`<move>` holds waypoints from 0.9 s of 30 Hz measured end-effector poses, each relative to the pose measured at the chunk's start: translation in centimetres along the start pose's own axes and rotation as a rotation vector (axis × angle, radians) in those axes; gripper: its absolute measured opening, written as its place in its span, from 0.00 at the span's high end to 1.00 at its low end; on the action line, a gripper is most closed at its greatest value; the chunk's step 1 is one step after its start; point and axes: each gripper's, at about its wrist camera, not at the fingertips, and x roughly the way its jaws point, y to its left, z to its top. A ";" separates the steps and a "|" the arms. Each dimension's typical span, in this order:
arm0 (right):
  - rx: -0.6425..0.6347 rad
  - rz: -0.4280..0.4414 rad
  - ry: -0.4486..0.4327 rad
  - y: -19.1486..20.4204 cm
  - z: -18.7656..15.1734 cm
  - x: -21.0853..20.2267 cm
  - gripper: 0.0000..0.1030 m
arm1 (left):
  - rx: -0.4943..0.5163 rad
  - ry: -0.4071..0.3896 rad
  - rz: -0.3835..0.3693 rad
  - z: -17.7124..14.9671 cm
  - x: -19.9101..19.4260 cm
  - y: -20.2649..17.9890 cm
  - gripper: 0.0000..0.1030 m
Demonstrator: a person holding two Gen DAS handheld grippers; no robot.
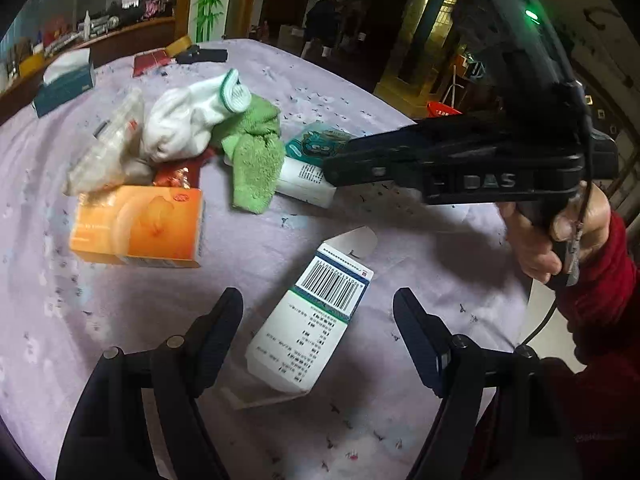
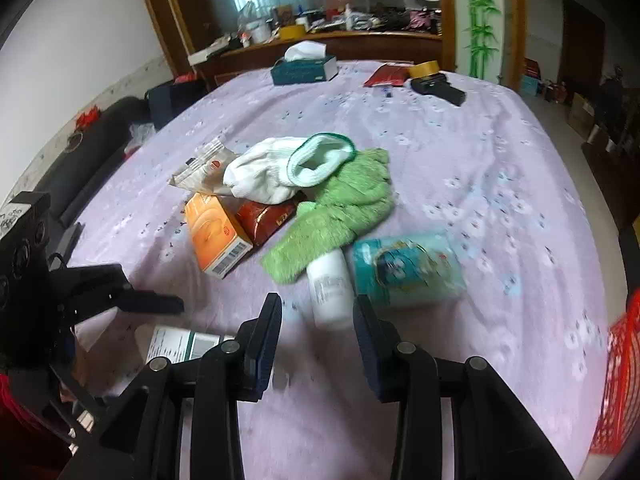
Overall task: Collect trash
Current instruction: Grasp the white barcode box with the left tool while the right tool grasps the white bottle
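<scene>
My left gripper [image 1: 318, 308] is open, its fingers on either side of a white and green medicine box [image 1: 310, 322] that lies flat on the lilac cloth with an end flap open. The box also shows in the right wrist view [image 2: 182, 346]. My right gripper [image 2: 316, 312] is open just in front of a white bottle [image 2: 330, 292] lying on its side beside a teal tissue pack [image 2: 408, 272]. In the left wrist view the right gripper [image 1: 340, 168] reaches in from the right. An orange box [image 2: 216, 238], red wrapper [image 2: 266, 218] and clear bag [image 2: 202, 172] lie in the pile.
A white sock [image 2: 296, 172] and green towel [image 2: 348, 208] lie over the pile on the table [image 2: 500, 200]. A tissue box [image 2: 306, 68], red packet [image 2: 386, 74], tape roll [image 2: 424, 68] and black device [image 2: 438, 88] sit at the far side. A red basket [image 2: 620, 380] stands at right.
</scene>
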 end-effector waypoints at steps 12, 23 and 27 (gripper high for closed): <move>-0.070 -0.046 0.096 0.6 2.0 5.0 0.68 | -0.129 -0.013 0.077 -1.3 0.7 -0.6 0.64; -0.016 -0.042 0.045 0.2 -1.1 1.9 0.69 | -0.249 -0.108 0.208 -2.2 -0.2 -0.5 0.65; 0.015 -0.045 -0.017 -0.1 -3.7 -1.3 0.69 | -0.289 -0.177 0.254 -2.3 -1.2 -0.5 0.68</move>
